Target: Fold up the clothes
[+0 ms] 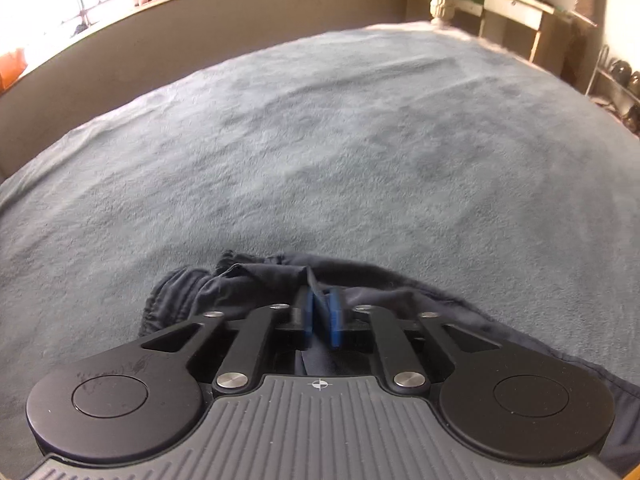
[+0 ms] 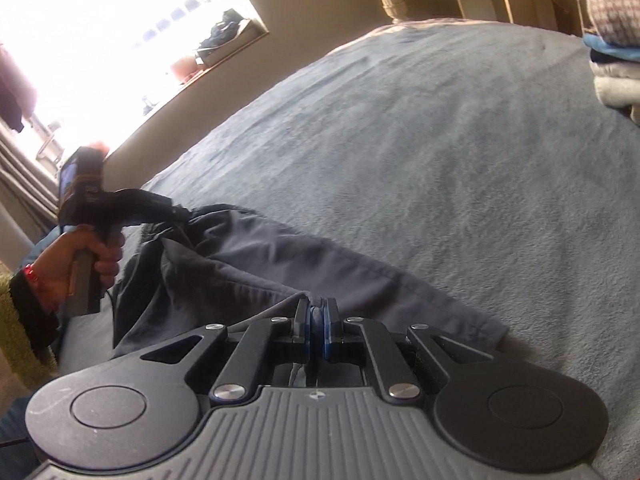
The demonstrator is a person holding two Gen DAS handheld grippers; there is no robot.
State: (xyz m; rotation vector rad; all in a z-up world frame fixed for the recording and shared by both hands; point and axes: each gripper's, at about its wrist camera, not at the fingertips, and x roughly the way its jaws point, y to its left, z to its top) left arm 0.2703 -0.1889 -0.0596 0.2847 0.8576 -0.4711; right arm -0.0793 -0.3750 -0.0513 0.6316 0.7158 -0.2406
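A dark navy garment lies stretched across the near part of a grey-blue bed cover. My right gripper is shut on a fold of the garment's near edge. My left gripper is shut on the garment at its bunched, elastic end. In the right wrist view the left gripper shows at the left, held by a hand, pinching the garment's far end just above the bed.
A stack of folded clothes sits at the bed's right edge. A wall with a bright window sill runs along the far left. A bedpost knob and wooden shelves stand beyond the bed's far end.
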